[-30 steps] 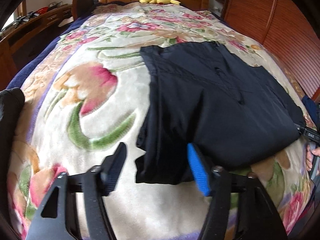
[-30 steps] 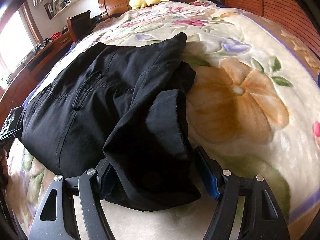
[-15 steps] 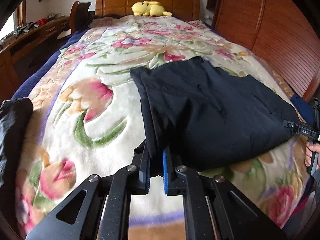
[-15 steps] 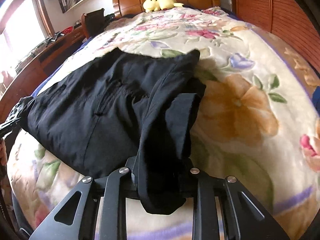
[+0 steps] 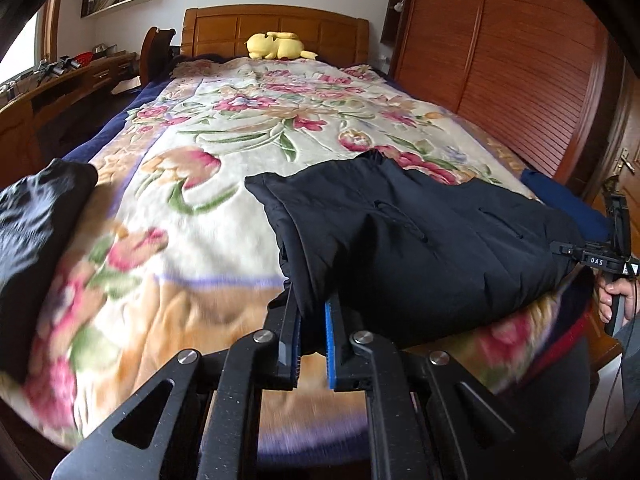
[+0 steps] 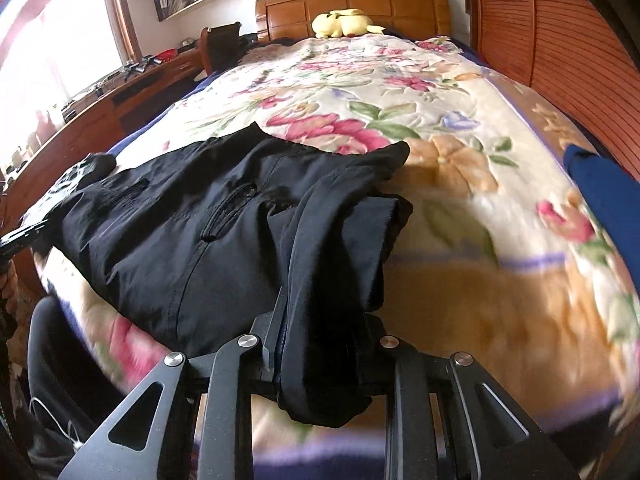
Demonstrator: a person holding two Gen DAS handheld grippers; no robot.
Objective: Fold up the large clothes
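A pair of black trousers (image 5: 420,240) lies folded at the near end of the bed, stretched between my two grippers; it also shows in the right wrist view (image 6: 224,232). My left gripper (image 5: 312,340) is shut on the trousers' left end, cloth pinched between the blue pads. My right gripper (image 6: 320,344) is shut on the bunched right end, which hangs over its fingers. The right gripper also shows at the far right of the left wrist view (image 5: 600,260), held by a hand.
The bed carries a floral blanket (image 5: 224,128), a yellow plush toy (image 5: 276,46) at the wooden headboard. Another black garment (image 5: 36,216) lies at the bed's left edge, a blue one (image 6: 604,200) at the right. A wooden wardrobe (image 5: 520,64) stands right, a desk (image 5: 60,92) left.
Both grippers closed on the trousers' ends, then pulled back and lifted toward the bed's foot, dragging the trousers nearer the edge.
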